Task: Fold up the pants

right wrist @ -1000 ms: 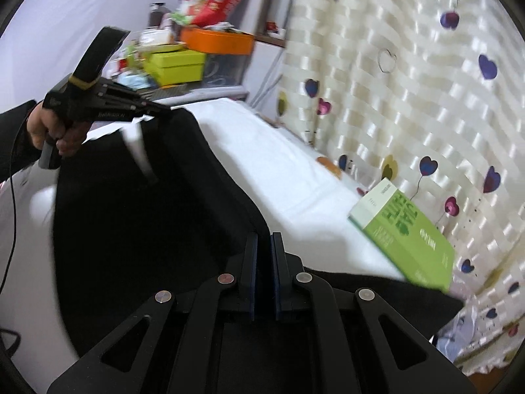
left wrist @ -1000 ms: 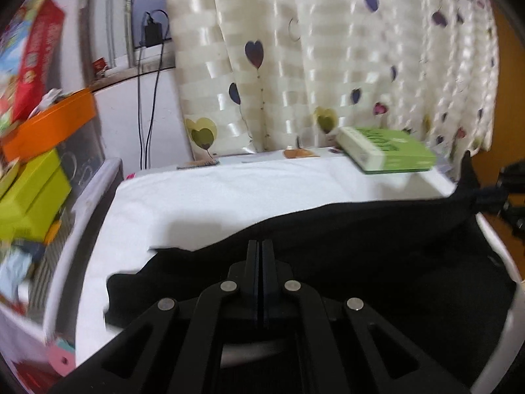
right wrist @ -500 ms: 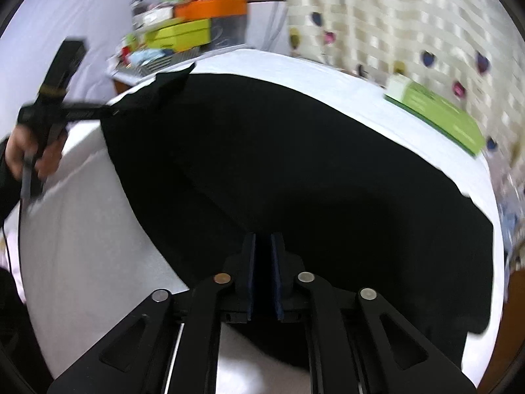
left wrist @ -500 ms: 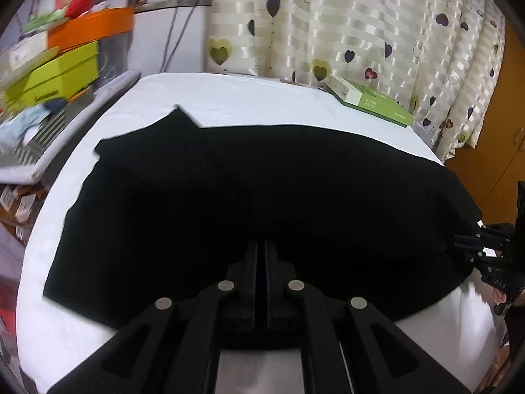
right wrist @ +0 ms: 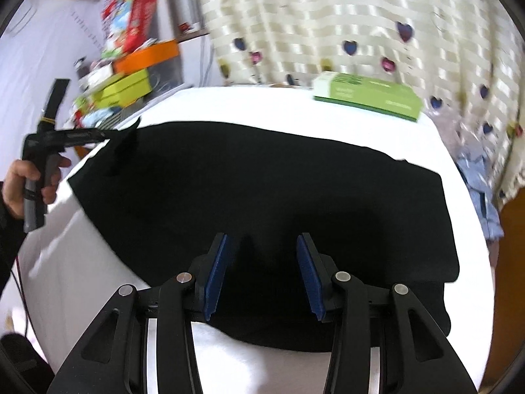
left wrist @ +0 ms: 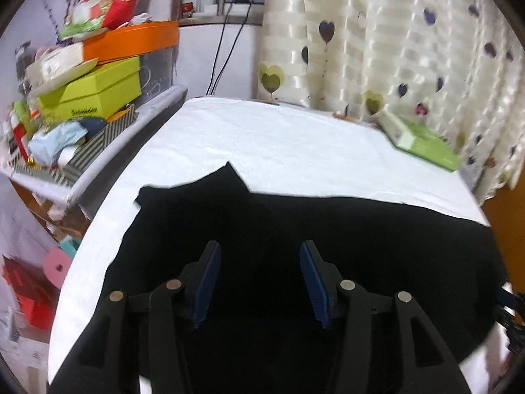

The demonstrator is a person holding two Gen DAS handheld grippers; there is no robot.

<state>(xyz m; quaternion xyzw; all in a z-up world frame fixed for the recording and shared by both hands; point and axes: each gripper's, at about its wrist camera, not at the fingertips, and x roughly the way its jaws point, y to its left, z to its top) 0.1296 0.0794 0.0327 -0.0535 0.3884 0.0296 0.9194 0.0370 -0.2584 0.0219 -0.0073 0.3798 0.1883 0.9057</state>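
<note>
Hovering with both the left gripper [left wrist: 259, 279] and right gripper [right wrist: 261, 272] spread wide and holding nothing, we should judge the black pants [right wrist: 262, 197] lying flat on the white table [left wrist: 279, 144], then pinch one edge cleanly for an even fold.

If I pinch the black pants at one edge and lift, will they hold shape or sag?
Probably sag: the black pants lie limp and flat on the white sheet, and one corner already sits crooked. They look thin, so likely light. Both the left gripper and right gripper are open.
</note>
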